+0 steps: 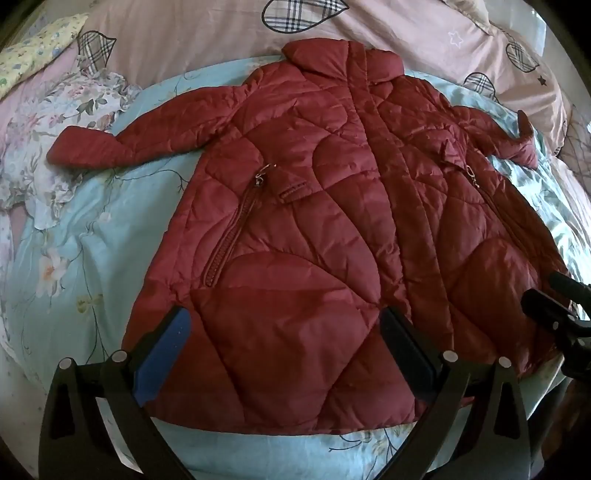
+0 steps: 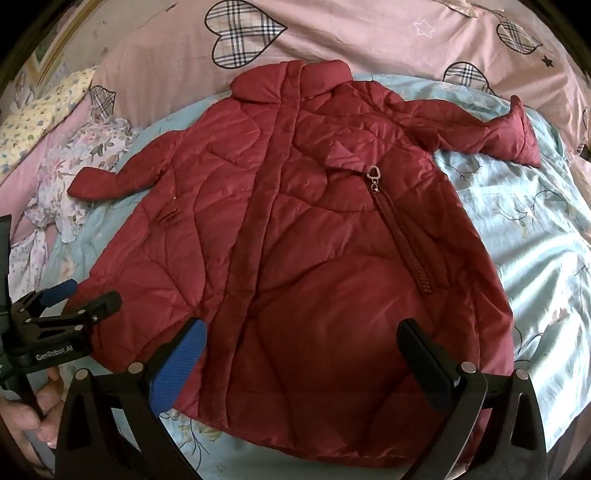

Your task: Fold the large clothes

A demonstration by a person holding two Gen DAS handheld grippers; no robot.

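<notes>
With both the left gripper (image 1: 284, 350) and right gripper (image 2: 303, 365) gaping empty at lower frame, the slick puffy jacket (image 1: 314, 229) may slip from a shallow pinch.

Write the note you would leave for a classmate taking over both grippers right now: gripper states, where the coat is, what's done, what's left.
Left gripper: open, holding nothing, over the hem's left part.
Right gripper: open, holding nothing, over the hem's right part.
Coat: spread flat, front up, on the blue sheet, collar toward the pink quilt, both sleeves out to the sides.
Done: laid out.
Left: all folding; sleeves first would be my guess.
</notes>
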